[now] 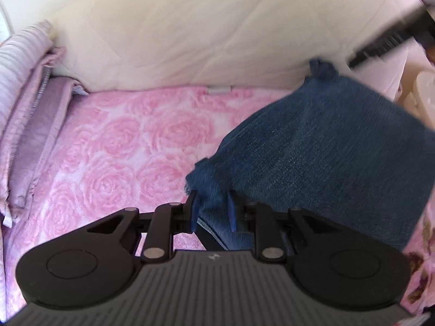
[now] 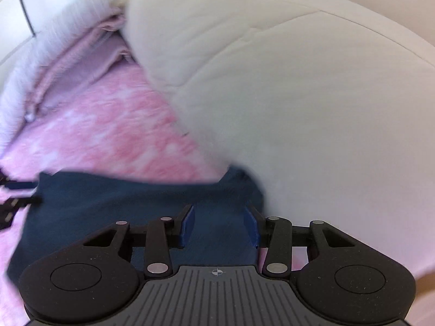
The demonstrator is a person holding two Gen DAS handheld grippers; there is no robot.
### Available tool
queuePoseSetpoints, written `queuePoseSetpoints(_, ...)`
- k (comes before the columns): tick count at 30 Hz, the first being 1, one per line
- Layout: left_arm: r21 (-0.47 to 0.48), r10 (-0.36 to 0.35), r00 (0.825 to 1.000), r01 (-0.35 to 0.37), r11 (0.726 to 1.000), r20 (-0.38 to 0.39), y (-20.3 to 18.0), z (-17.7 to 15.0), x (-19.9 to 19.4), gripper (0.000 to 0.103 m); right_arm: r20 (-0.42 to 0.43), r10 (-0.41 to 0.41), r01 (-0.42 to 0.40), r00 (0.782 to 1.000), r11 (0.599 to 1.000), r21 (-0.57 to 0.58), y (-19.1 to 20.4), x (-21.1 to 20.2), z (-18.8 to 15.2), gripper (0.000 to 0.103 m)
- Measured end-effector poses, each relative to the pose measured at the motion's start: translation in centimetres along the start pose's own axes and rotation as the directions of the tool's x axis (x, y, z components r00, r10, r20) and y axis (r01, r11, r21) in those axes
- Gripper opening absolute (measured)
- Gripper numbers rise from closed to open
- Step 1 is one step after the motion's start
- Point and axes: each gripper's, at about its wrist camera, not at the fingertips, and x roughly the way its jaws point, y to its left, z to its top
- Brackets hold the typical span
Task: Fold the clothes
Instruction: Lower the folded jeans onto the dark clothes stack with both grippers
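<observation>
A dark blue knitted garment (image 1: 326, 149) lies on the pink rose bedspread (image 1: 122, 149), spread toward the right. My left gripper (image 1: 213, 210) is at its near left corner, and its blue pads pinch a bunched fold of the cloth. In the right wrist view the same garment (image 2: 108, 203) lies blurred under my right gripper (image 2: 219, 224), whose pads stand well apart over flat cloth. From the left wrist view, the right gripper (image 1: 380, 46) is a dark blur just beyond the garment's puckered far corner. The left gripper (image 2: 13, 203) shows at the cloth's left edge.
A thick cream quilt (image 1: 190, 27) rises behind the bedspread and fills the right of the right wrist view (image 2: 299, 95). Folded lilac and pink bedding (image 1: 32, 122) is stacked along the left edge. A pale plastic object (image 1: 424, 89) sits at the far right.
</observation>
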Motion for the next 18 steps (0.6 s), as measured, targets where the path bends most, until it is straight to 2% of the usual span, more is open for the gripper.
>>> queuePoseSetpoints(2, -0.043, -0.031, 0.999, 0.032, 0.999, 0.021, -0.5, -1.0, -1.9, 0.019, -0.007, 0.023, -0.023, 1.000, 0.999, -0.027, 1.4, -2.0, -2.5, 0.044)
queuePoseSetpoints(4, -0.045, -0.074, 0.997, 0.075, 0.996, 0.017, -1.8, -2.1, -2.9, 0.019, -0.017, 0.047, -0.048, 0.999, 0.998, -0.044, 2.4, -3.1, -4.9, 0.045)
queuePoseSetpoints(8, 0.001, -0.079, 0.995, 0.079, 0.997, -0.068, -4.5, -4.0, -0.8, 0.018, -0.101, 0.054, -0.055, 0.993, 0.998, -0.004, 2.7, -2.2, -9.3, 0.045)
queuePoseSetpoints(11, -0.013, -0.062, 0.996, 0.061, 0.998, -0.062, -4.4, -3.7, -1.3, 0.019, -0.066, 0.034, -0.034, 0.997, 0.999, 0.007, 2.3, -4.0, -9.9, 0.045)
queuePoseSetpoints(14, -0.032, -0.047, 0.998, 0.046, 0.998, -0.033, -4.4, -3.8, -3.6, 0.019, -0.022, 0.035, -0.034, 0.999, 0.999, 0.025, 2.6, -6.4, -10.5, 0.045)
queuePoseSetpoints(16, -0.040, -0.057, 0.998, 0.055, 0.998, -0.037, -4.9, -4.6, -4.8, 0.018, -0.028, 0.044, -0.043, 0.999, 0.998, 0.036, 2.5, -7.3, -11.6, 0.045)
queuePoseSetpoints(18, -0.024, -0.063, 0.996, 0.062, 0.998, -0.065, -5.8, -5.4, -4.8, 0.018, -0.065, 0.043, -0.041, 0.997, 0.999, 0.035, 2.6, -6.6, -12.9, 0.045)
